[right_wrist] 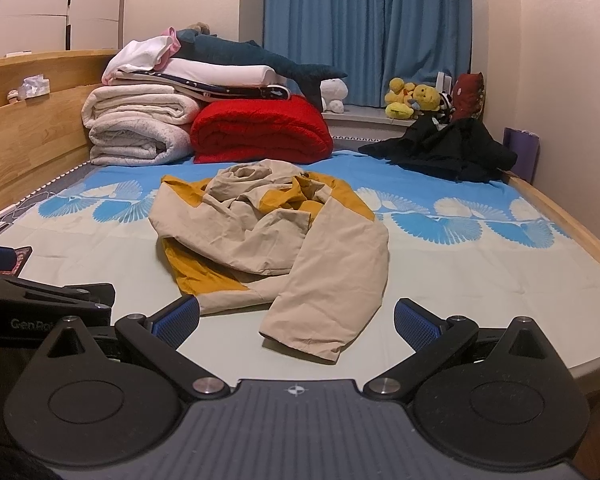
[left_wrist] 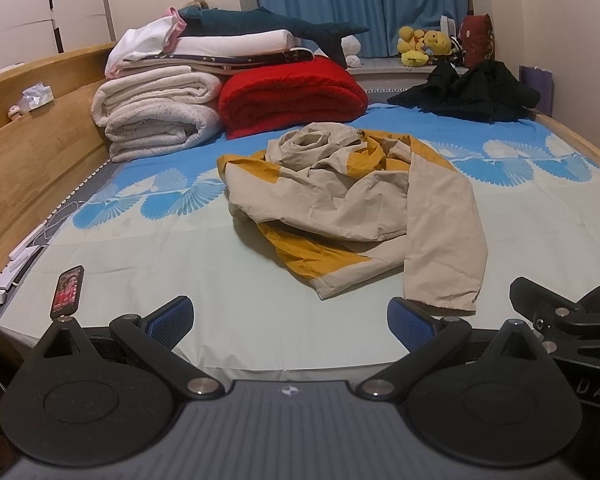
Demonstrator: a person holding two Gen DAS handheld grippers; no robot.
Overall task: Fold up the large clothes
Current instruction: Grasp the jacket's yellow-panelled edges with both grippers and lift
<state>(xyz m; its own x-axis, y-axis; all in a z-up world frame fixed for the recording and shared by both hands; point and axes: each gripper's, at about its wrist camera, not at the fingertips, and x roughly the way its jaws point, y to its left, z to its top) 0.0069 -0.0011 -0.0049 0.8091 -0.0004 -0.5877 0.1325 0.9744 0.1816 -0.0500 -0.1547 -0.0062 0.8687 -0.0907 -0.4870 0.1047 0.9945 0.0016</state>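
We had not yet begun folding. The jacket [left_wrist: 352, 208] lay crumpled in a heap in the middle of the bed [left_wrist: 148, 264], one sleeve [right_wrist: 324, 292] trailing toward us. Our left gripper [left_wrist: 290, 316] and right gripper [right_wrist: 296, 320] both hovered at the near edge with fingers spread wide, holding nothing. We judged the next move called for gripping the jacket and spreading it flat before any fold.

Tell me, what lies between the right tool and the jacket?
Only bare bed sheet; the right tool sits open just short of the jacket sleeve, in the right wrist view.
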